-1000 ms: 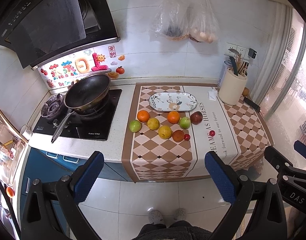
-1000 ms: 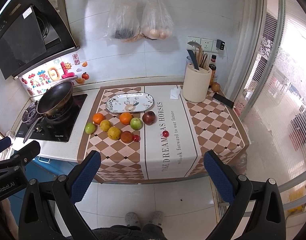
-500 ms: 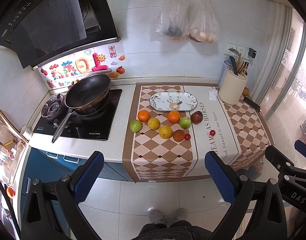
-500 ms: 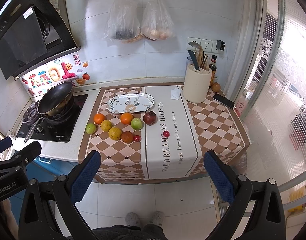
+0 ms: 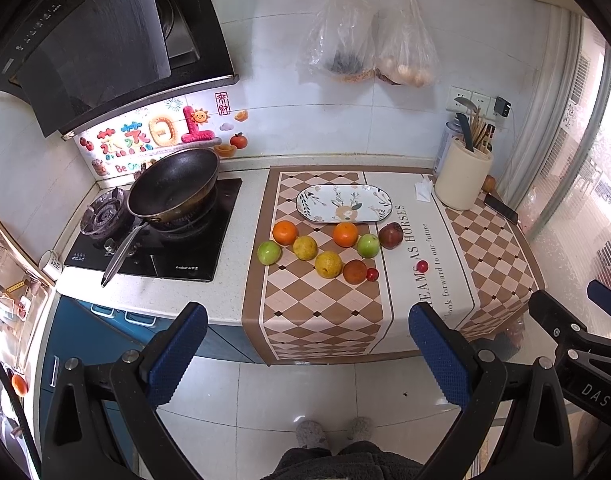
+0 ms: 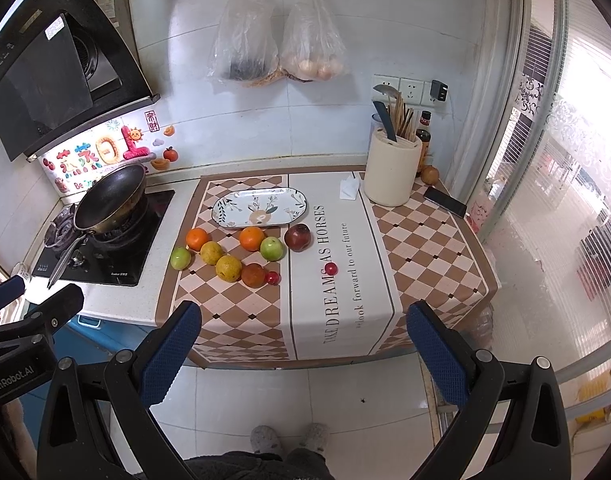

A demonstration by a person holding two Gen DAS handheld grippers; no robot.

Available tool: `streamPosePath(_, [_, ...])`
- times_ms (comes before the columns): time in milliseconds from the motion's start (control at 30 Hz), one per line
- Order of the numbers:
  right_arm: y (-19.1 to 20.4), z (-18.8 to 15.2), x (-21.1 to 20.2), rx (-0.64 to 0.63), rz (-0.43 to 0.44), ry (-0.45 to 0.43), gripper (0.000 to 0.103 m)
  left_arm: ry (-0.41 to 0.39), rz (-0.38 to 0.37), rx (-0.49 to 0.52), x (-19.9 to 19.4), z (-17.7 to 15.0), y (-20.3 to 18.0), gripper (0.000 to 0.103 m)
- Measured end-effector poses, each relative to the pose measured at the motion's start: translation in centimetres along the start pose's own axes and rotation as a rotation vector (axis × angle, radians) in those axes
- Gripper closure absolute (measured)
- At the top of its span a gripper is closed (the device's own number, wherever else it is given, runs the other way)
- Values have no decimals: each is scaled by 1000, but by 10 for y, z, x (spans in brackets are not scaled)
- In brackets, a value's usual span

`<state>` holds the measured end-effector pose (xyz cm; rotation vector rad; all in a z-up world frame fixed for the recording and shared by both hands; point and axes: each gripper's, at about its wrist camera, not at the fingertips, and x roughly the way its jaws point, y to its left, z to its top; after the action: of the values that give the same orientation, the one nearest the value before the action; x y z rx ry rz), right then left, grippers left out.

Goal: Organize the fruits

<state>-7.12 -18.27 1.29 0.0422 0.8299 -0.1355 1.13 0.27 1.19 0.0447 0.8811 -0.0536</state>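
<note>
Several fruits lie on a checkered cloth [image 5: 317,316] on the counter: two oranges [image 5: 284,232], two green apples [image 5: 269,252], two yellow fruits [image 5: 328,264], a dark red apple [image 5: 390,235] and small red ones [image 5: 422,266]. Behind them sits an empty oval patterned plate [image 5: 344,203] [image 6: 259,207]. My left gripper [image 5: 305,348] and right gripper [image 6: 301,344] both stand open and empty, held back from the counter above the floor. In the right wrist view the fruits [image 6: 229,268] are left of centre.
A black pan [image 5: 173,184] rests on the stove at left. A cream utensil holder [image 5: 463,178] and a phone [image 5: 501,207] are at the counter's right end. Two plastic bags [image 5: 365,40] hang on the wall. The person's slippers [image 5: 333,434] show on the tiled floor.
Both views have drifted very slightly; the fruits and plate have not moved, and both grippers stay open.
</note>
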Motion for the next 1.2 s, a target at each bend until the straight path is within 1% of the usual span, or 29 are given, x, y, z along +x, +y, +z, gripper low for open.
streamPosePath(233, [-1,2,0,0,4,0,0,-2,1,0,0,0,0,0])
streamPosePath(467, [-10,18,5,1,14,3,0,-1,1,-2,1,3,-2,0])
streamPosePath(567, [-11,19,8,6,17,1,0,-2,2,-3,2,2,-1,0])
streamPosePath(633, [-16,20,14,16,26,-3,0,-9,13,-17,4,6,-5,0])
streamPosePath(700, [-23,22,25,26,52,-20,0,-26,43,-31,11,12,-7,0])
streamPosePath(800, [-29,25,50,26,93,-18,0,-65,125,-57,27,22,-10,0])
streamPosePath(833, [-30,25,64,27,108,-6,0,-70,166,-72,37,26,-8,0])
streamPosePath(933, [-32,25,108,36,179,59,0,-64,252,-100,61,26,-1,0])
streamPosePath(967, [-30,25,125,35,207,87,0,-52,280,-104,71,26,2,0])
streamPosePath(1033, [-24,27,157,29,232,126,0,-18,336,-107,97,28,11,0])
streamPosePath(1067, [-18,27,174,20,239,144,0,-3,350,-110,105,26,18,0])
streamPosePath(1100, [-13,25,187,11,241,157,0,33,368,-112,123,28,24,0])
streamPosePath(1200, [10,28,232,-15,259,207,0,124,383,-125,161,24,44,0])
